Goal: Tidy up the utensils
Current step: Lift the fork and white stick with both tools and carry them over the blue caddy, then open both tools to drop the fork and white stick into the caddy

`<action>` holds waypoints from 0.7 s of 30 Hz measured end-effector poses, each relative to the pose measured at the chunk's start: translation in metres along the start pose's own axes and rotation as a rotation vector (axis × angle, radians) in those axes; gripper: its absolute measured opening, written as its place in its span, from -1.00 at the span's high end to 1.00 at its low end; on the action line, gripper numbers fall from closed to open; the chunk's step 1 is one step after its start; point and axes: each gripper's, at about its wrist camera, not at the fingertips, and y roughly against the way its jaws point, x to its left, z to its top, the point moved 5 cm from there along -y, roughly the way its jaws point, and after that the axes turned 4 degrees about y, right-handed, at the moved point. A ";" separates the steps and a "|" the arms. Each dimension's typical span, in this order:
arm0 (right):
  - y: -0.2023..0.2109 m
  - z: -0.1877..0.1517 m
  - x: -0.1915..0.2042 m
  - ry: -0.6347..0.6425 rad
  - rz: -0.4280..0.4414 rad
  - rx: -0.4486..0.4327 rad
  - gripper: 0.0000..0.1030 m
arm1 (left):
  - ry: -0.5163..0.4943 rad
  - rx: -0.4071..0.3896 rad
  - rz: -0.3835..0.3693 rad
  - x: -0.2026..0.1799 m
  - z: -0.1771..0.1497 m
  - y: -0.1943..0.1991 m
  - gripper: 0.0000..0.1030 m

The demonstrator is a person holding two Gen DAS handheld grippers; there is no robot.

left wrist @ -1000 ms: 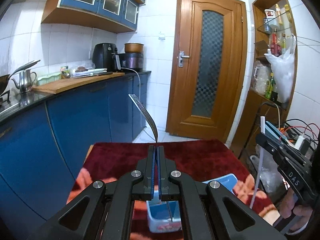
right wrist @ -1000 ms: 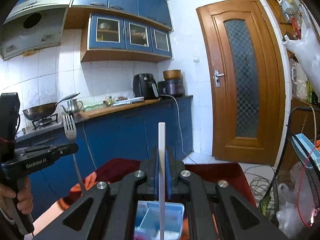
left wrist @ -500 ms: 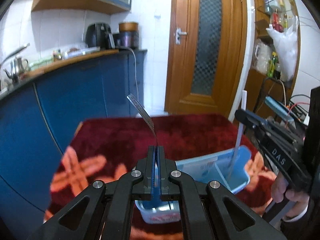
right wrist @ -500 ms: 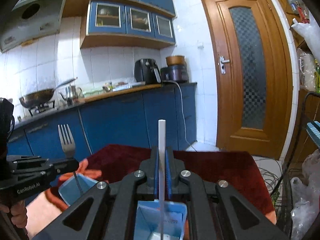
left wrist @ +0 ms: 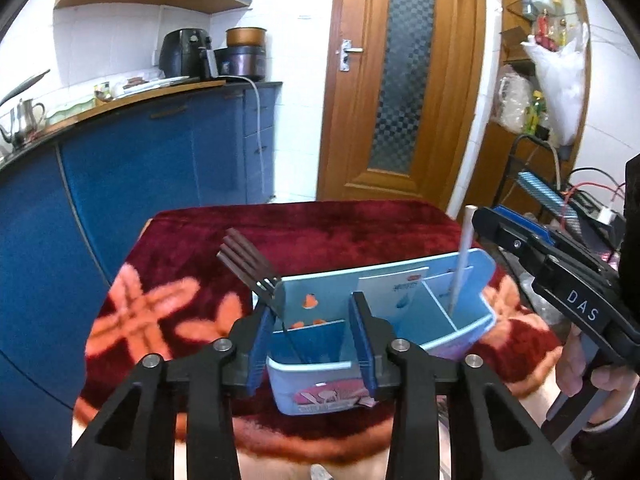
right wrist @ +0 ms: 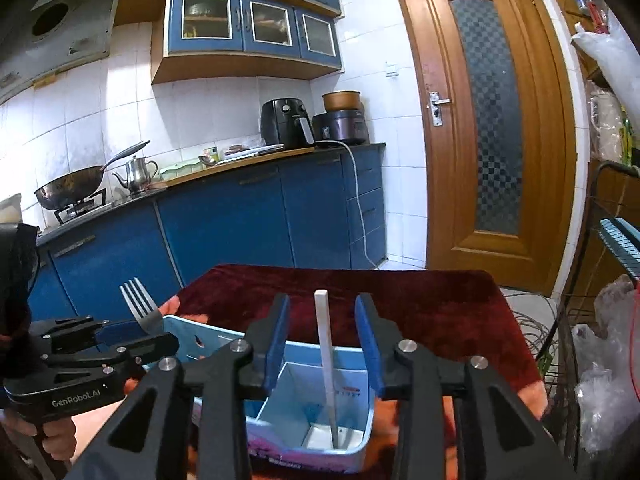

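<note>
A light blue divided utensil holder (left wrist: pixel 384 304) stands on the red patterned tablecloth (left wrist: pixel 328 236). A metal fork (left wrist: pixel 250 266) stands in its left compartment, tines up, leaning on the rim. My left gripper (left wrist: pixel 310 338) is open, its jaws either side of that compartment. A white chopstick (right wrist: pixel 325 356) stands in the right compartment of the holder (right wrist: pixel 320 432). My right gripper (right wrist: pixel 324 344) is open around it without touching. The fork (right wrist: pixel 138 306) also shows in the right wrist view, beside the left gripper's body.
Blue kitchen cabinets (left wrist: pixel 132 184) with a worktop run along the left. A wooden door (left wrist: pixel 404 80) is behind the table. Shelves, a plastic bag (left wrist: pixel 560 76) and cables crowd the right side. A wok (right wrist: pixel 70 190) and kettle sit on the stove.
Both grippers lowered over the holder and opened. The fork and the chopstick were let go and now stand in their compartments.
</note>
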 end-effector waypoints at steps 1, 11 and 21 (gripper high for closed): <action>0.005 0.000 0.001 -0.002 -0.007 -0.006 0.27 | 0.002 0.001 -0.003 0.000 0.000 0.002 0.23; 0.048 -0.005 0.012 -0.018 -0.043 -0.014 0.20 | 0.019 0.028 -0.045 0.001 -0.007 0.020 0.22; 0.077 -0.021 0.020 -0.053 -0.020 0.036 0.19 | 0.037 0.045 -0.004 0.007 -0.025 0.052 0.19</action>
